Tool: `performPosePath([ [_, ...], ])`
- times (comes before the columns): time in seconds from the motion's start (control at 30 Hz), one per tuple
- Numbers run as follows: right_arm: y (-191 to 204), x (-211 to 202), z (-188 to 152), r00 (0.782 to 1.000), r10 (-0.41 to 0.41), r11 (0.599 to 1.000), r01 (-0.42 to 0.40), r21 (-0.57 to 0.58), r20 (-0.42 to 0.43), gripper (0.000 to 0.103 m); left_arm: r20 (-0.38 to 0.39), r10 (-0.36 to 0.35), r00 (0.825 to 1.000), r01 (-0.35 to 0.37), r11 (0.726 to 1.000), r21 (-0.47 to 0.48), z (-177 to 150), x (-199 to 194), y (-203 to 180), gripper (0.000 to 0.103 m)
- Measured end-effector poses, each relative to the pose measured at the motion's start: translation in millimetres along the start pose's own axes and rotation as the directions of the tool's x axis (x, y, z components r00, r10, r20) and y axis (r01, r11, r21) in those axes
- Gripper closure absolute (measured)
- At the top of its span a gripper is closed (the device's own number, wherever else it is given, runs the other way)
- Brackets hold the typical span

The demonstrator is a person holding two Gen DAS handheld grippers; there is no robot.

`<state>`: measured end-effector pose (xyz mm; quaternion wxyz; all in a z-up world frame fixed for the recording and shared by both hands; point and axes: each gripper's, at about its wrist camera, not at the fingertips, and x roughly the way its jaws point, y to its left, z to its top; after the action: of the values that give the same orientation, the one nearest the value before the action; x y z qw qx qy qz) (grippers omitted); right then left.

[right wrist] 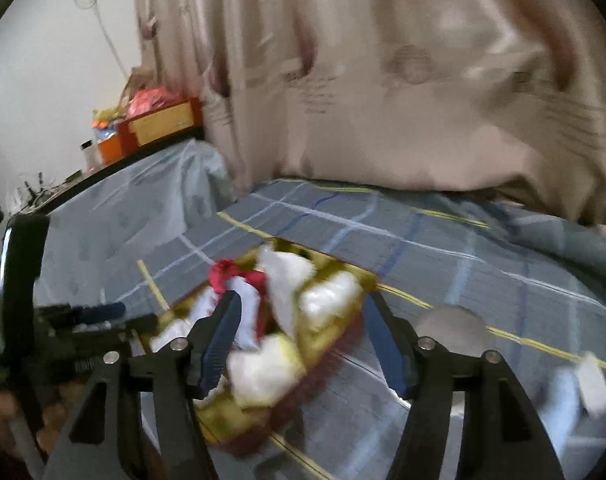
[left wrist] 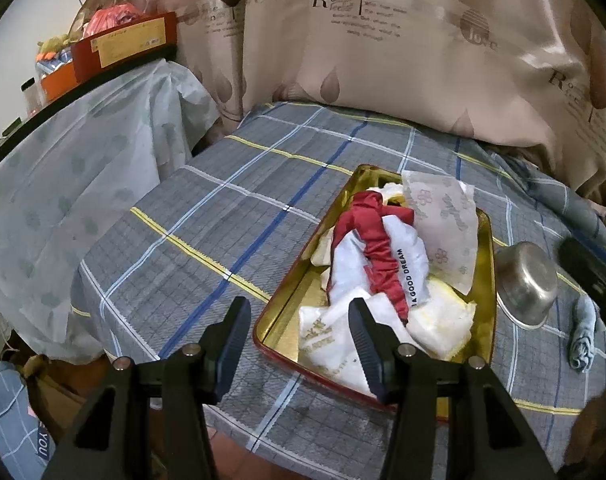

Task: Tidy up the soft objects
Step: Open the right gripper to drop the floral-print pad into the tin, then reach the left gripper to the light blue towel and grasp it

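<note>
— Left wrist view first: how full is that gold tin tray [left wrist: 486,276]?

— Pretty full, I'd say. It sits on the plaid cloth [left wrist: 223,216] and holds a heap of white soft packets [left wrist: 435,324], a white pouch with a red scrunched trim [left wrist: 377,248], and a pale printed sachet [left wrist: 443,216] leaning at the far end. All of that looks sorted already.

— And the left gripper [left wrist: 299,344]?

— Its jaws stand apart over the tray's near corner, one finger outside the rim, the other above the packets. Nothing is between them that they press on.

— What about the right gripper [right wrist: 303,344]?

— Blurred, but its jaws are plainly parted with nothing clamped; the tray and its packets show through the gap, beyond it.

— So what's left?

— A blue cloth [left wrist: 583,336] lies crumpled on the plaid beside the upturned steel bowl [left wrist: 527,284], well outside the tray. From the right wrist there's also something white [right wrist: 593,384] near that cloth, too smeared to name. I'd judge those the remaining soft pieces; the job looks mostly done.
</note>
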<state>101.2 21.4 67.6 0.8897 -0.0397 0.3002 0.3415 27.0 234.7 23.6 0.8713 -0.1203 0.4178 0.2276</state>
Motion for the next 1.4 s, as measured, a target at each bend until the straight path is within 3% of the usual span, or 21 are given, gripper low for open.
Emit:
performPosePath([
  [0.17,-53,-55,-35,0.986,-0.165,0.985,0.164,0.058,0.018,0.034,0.009,0.002,1.0,-0.002,1.0,0.015,-2,-4,-6,0.051],
  [0.27,-103,-84,-61,0.955,-0.295,0.947,0.294,0.127,-0.012,0.033,0.011,0.001,1.0,-0.001,0.999,0.04,-4,-6,-13,0.051],
  [0.4,-175,-111,-99,0.876,-0.47,0.854,0.482,0.194,-0.105,0.033,0.018,-0.004,1.0,0.002,0.996,0.085,-7,-11,-28,0.051],
  [0.53,-228,-125,-125,0.792,-0.582,0.764,0.61,0.211,-0.181,0.033,0.032,-0.005,0.999,0.0,0.987,0.16,-11,-18,-50,0.051],
  [0.73,-276,-126,-143,0.739,-0.622,0.695,0.674,0.251,-0.26,0.033,0.024,-0.05,0.998,0.042,0.959,0.279,-20,-24,-89,0.051],
  [0.87,-285,-127,-148,0.757,-0.6,0.701,0.653,0.287,-0.259,0.031,0.014,-0.12,0.993,0.105,0.913,0.395,-28,-32,-131,0.051],
  [1.0,-282,-131,-150,0.782,-0.58,0.72,0.623,0.304,-0.228,0.025,-0.048,-0.247,0.968,0.238,0.831,0.504,-37,-39,-180,0.051],
  [1.1,-281,-133,-150,0.797,-0.566,0.734,0.604,0.311,-0.21,0.023,-0.174,-0.366,0.914,0.399,0.736,0.546,-38,-39,-224,0.051],
  [1.27,-279,-133,-150,0.815,-0.546,0.754,0.579,0.311,-0.193,0.023,-0.362,-0.431,0.826,0.563,0.614,0.553,-30,-20,-290,0.051],
  [1.33,-277,-135,-150,0.818,-0.548,0.757,0.574,0.312,-0.176,0.023,-0.411,-0.427,0.805,0.593,0.584,0.555,-25,-8,-316,0.051],
  [1.37,-277,-136,-150,0.821,-0.545,0.761,0.569,0.313,-0.169,0.023,-0.429,-0.412,0.804,0.594,0.561,0.576,-23,0,-332,0.051],
  [1.4,-276,-137,-150,0.826,-0.54,0.766,0.562,0.313,-0.163,0.023,-0.432,-0.397,0.81,0.587,0.558,0.587,-22,6,-343,0.051],
])
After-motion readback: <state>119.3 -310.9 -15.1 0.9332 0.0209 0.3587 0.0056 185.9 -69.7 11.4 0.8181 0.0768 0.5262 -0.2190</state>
